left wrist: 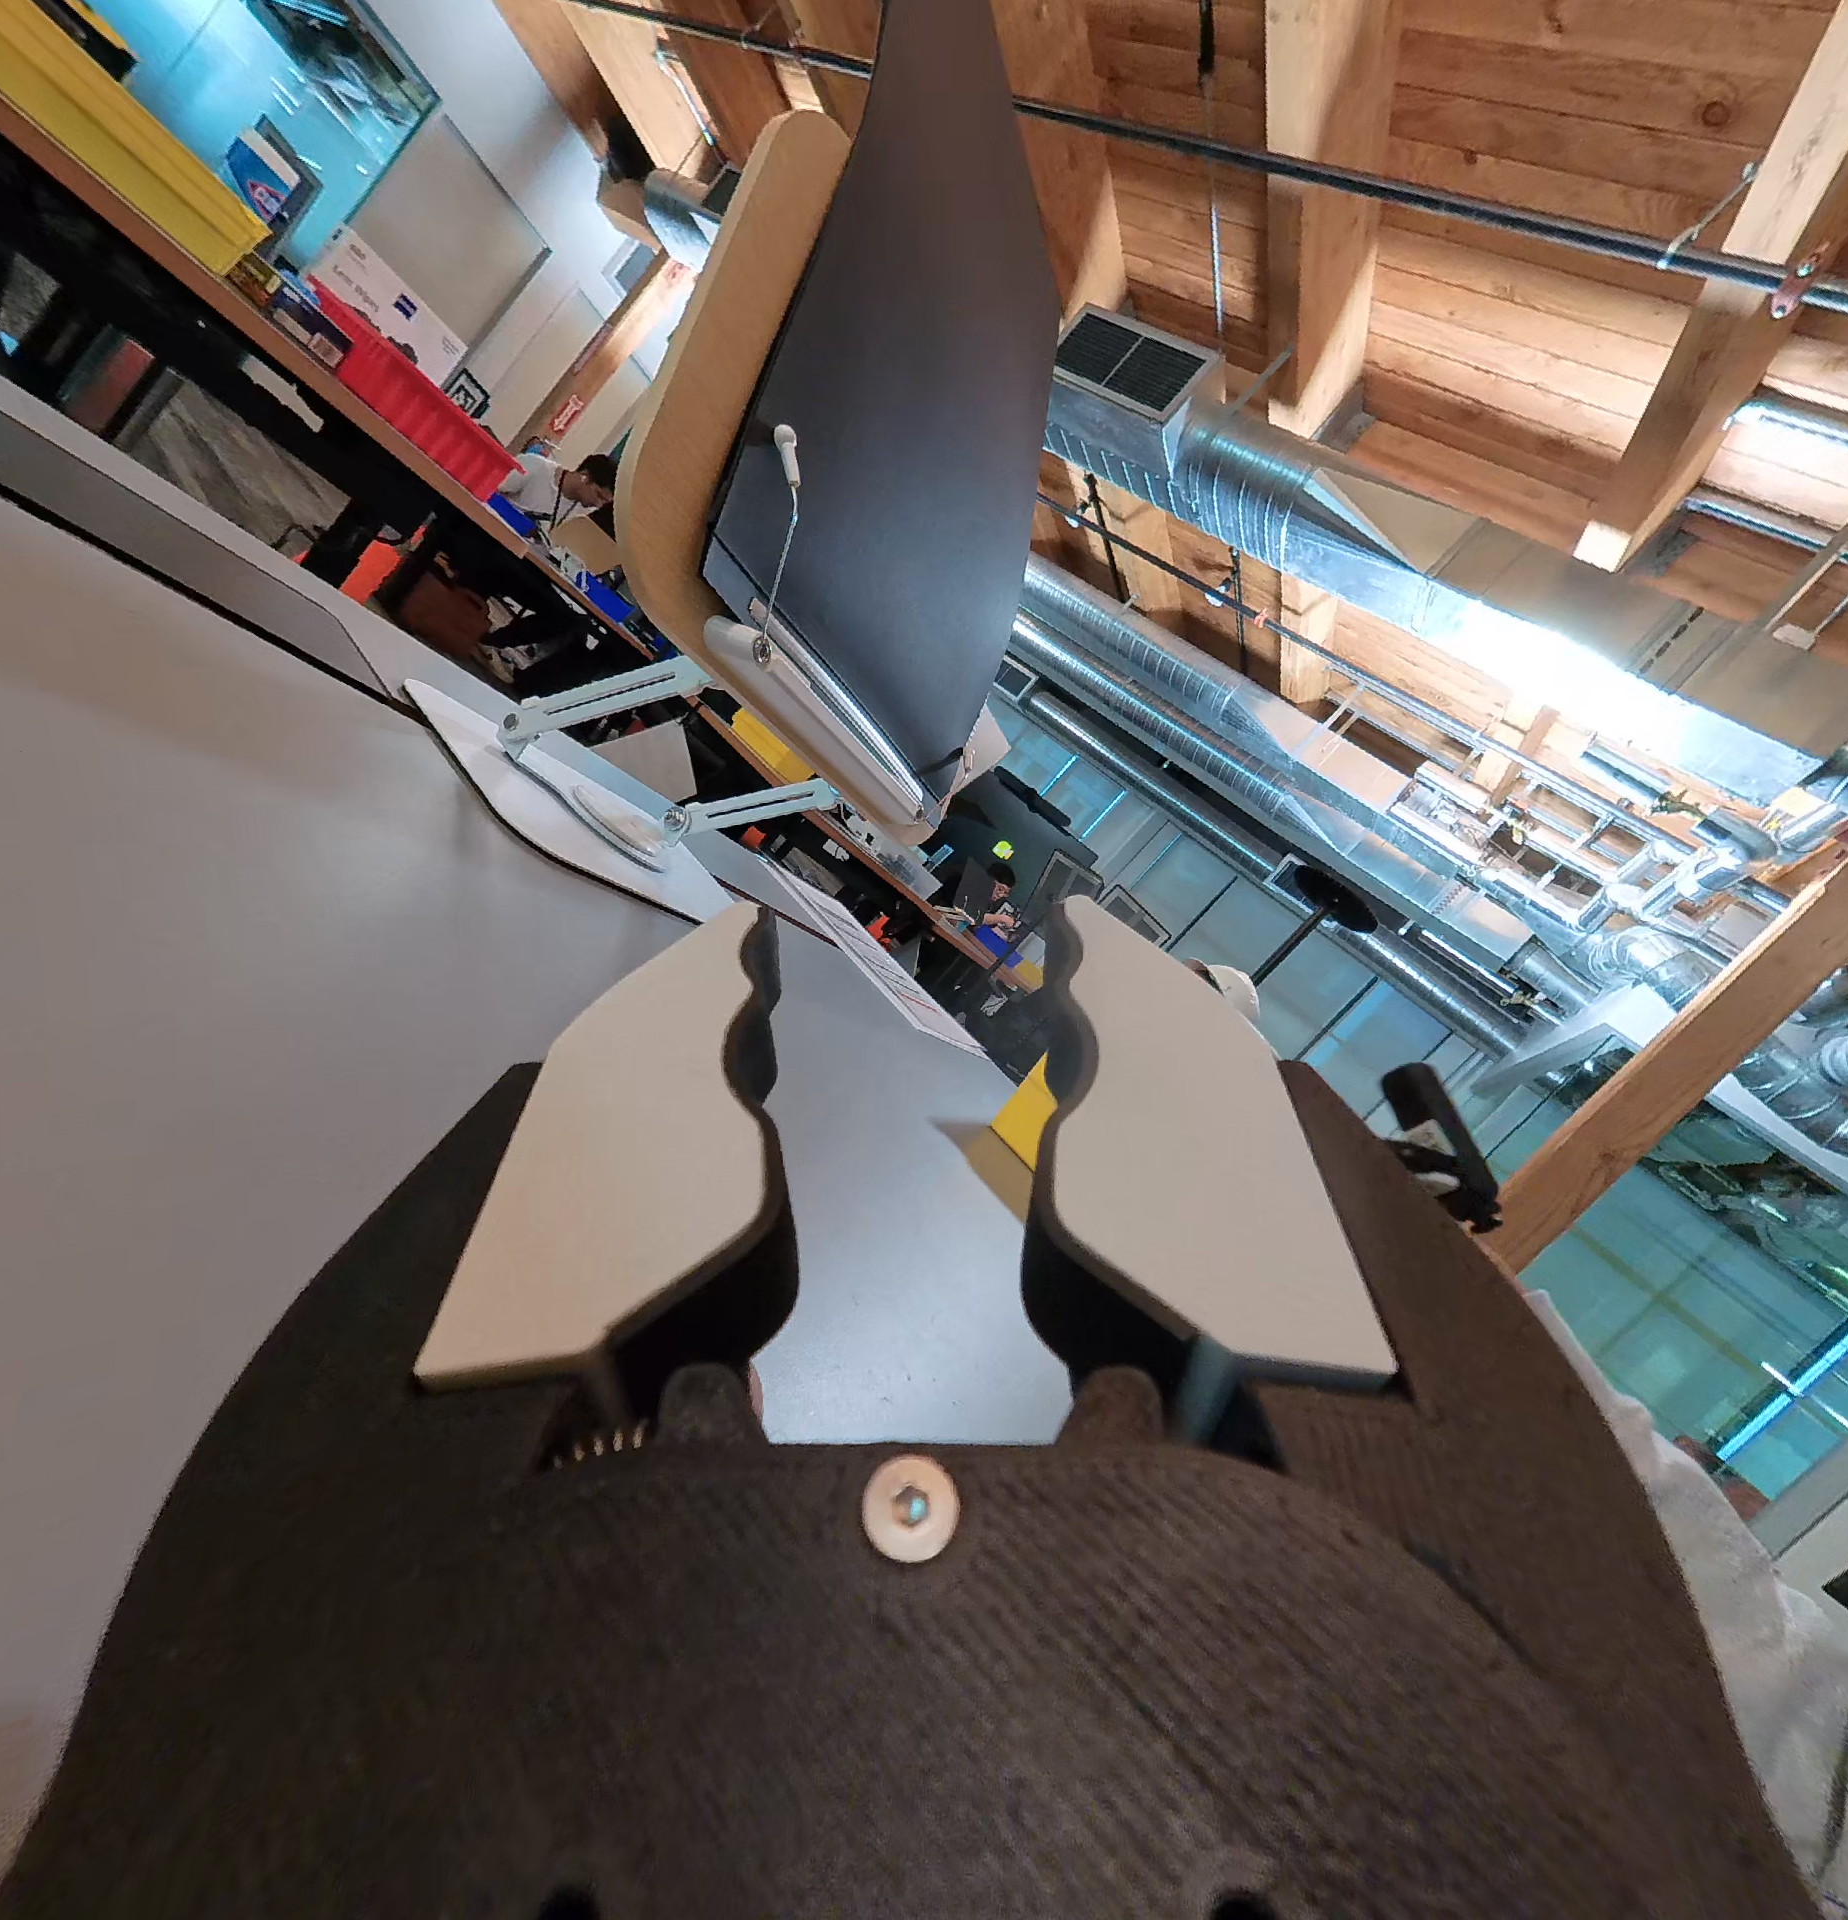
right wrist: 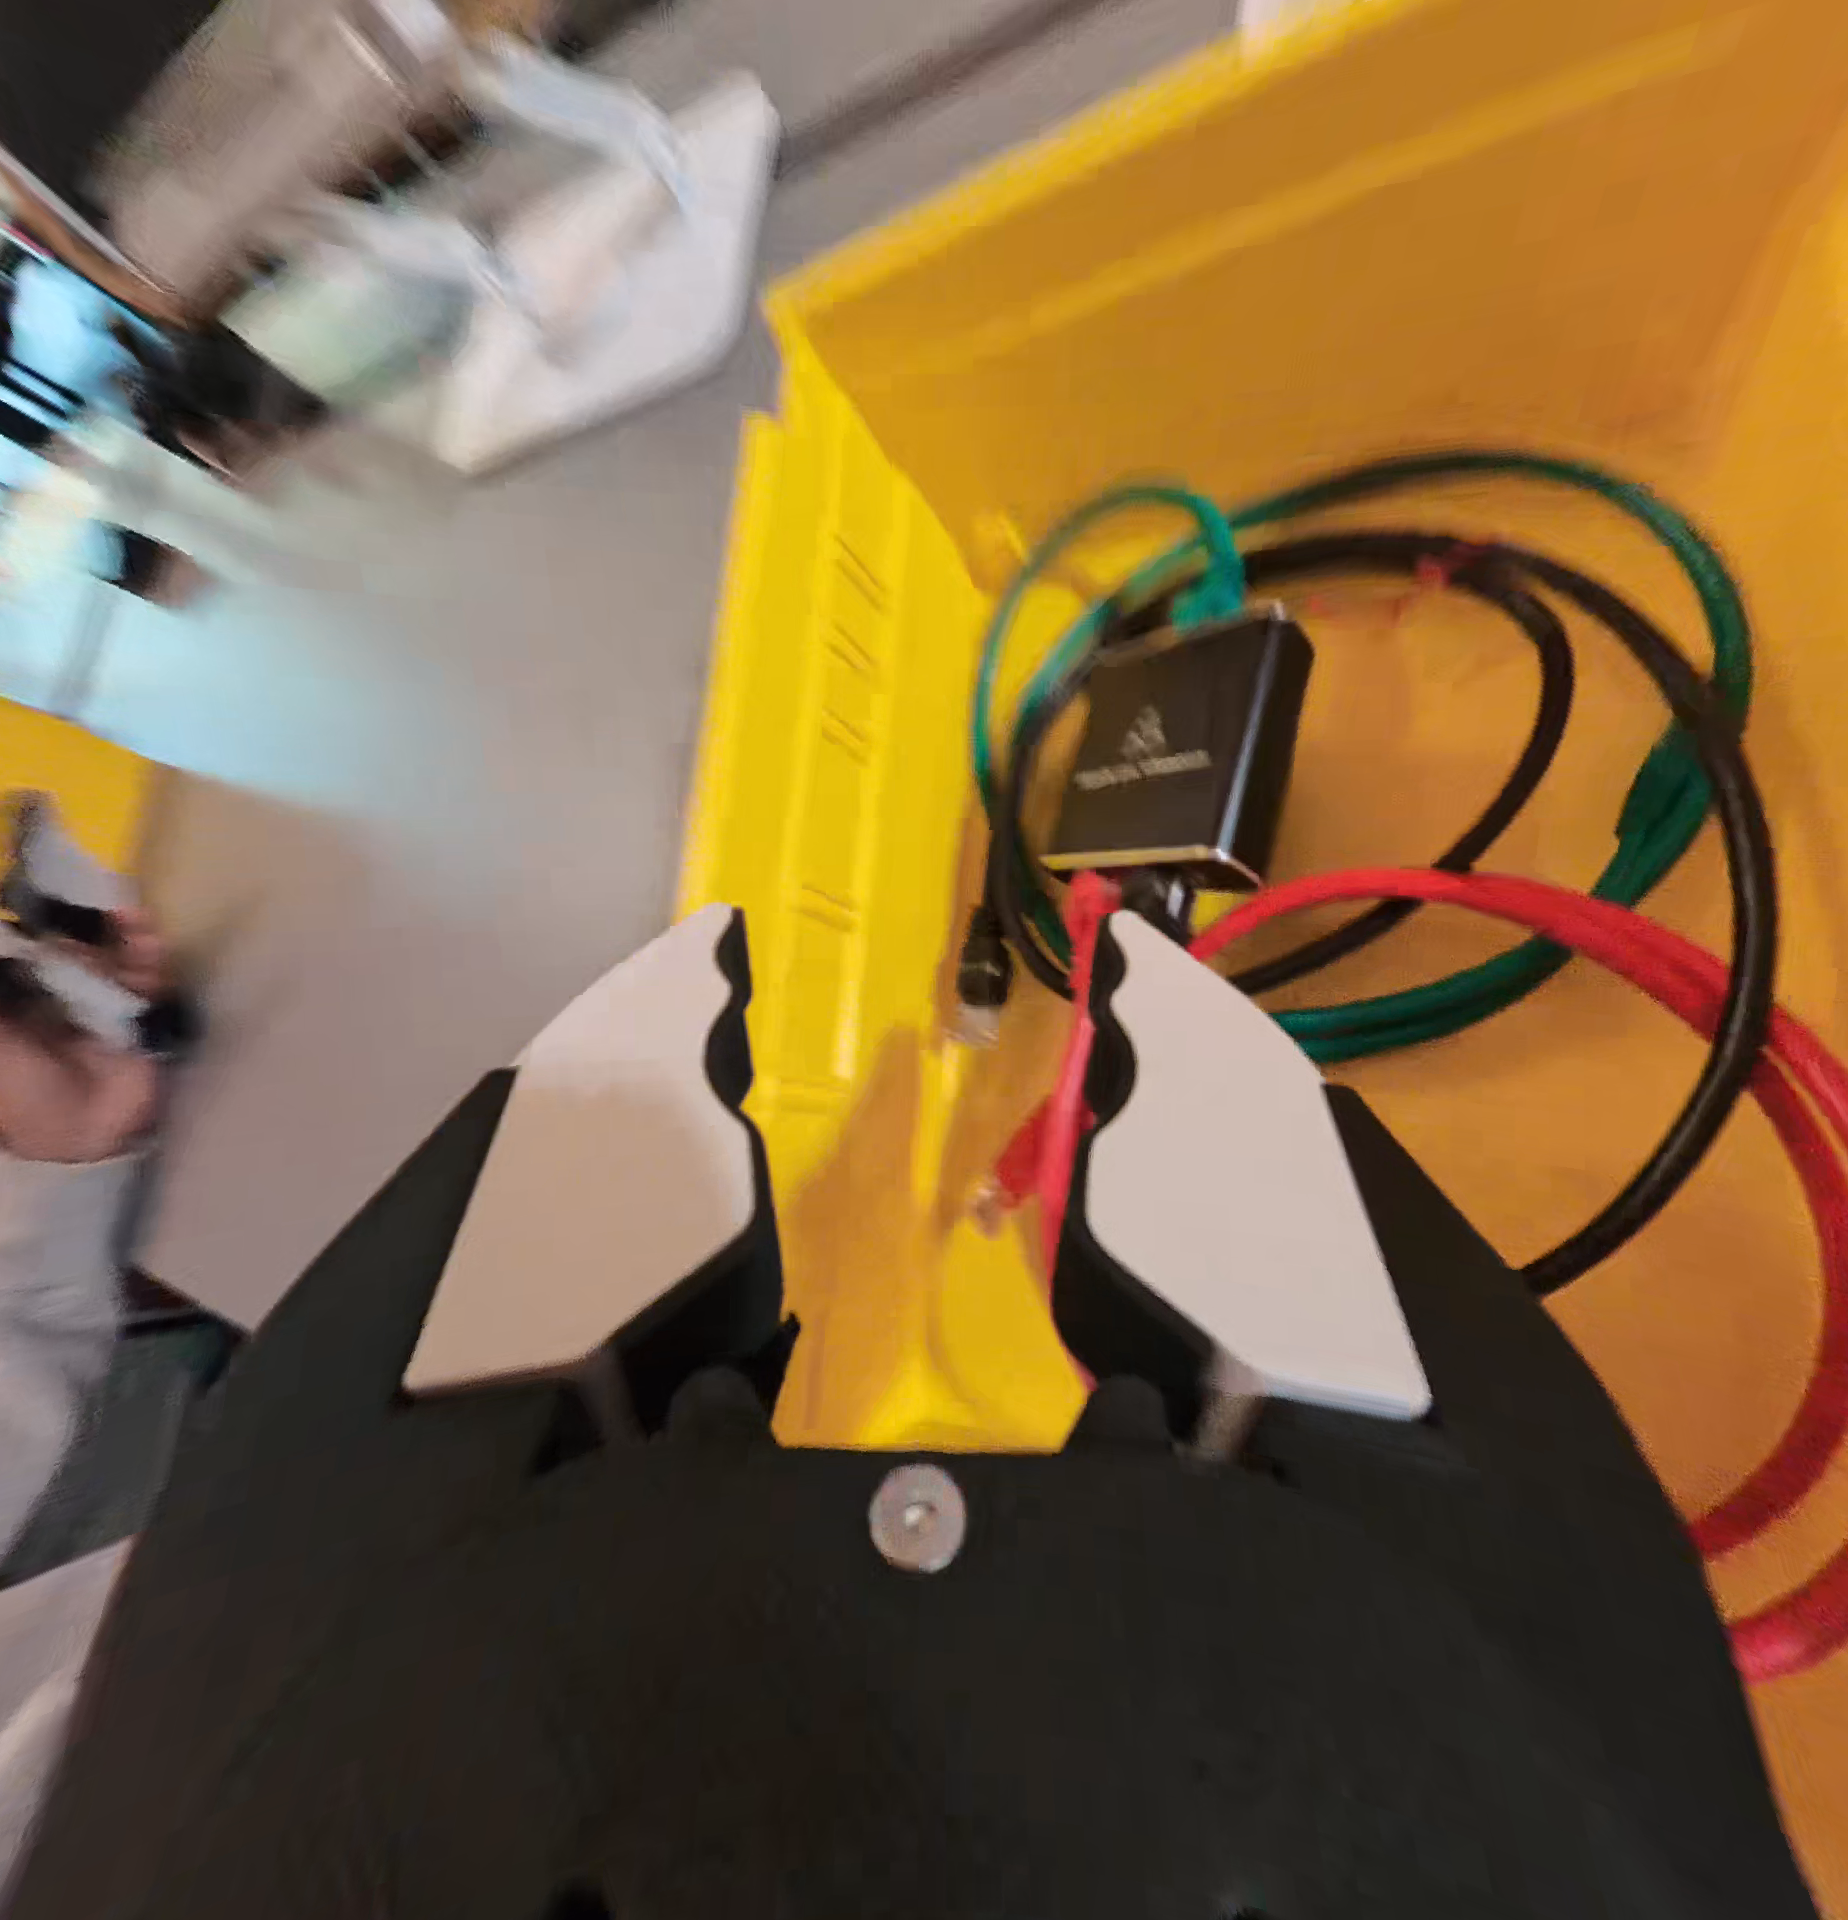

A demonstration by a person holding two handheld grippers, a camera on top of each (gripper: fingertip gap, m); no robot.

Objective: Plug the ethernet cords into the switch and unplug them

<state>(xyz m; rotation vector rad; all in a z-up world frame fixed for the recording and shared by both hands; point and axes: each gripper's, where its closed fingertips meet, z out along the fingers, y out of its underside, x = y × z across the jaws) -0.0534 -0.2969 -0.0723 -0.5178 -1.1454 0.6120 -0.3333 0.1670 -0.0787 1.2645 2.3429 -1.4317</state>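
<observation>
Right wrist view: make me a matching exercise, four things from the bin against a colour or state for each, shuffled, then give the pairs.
Things:
1. switch
2. bin
3. right claw
4. cord plugged into the switch's far end

Colour or state:
A. yellow
B. open, holding nothing
C. green
D. black box lying in the bin among the cords

Pairs: 1-D, 2-A, 3-B, 4-C
</observation>
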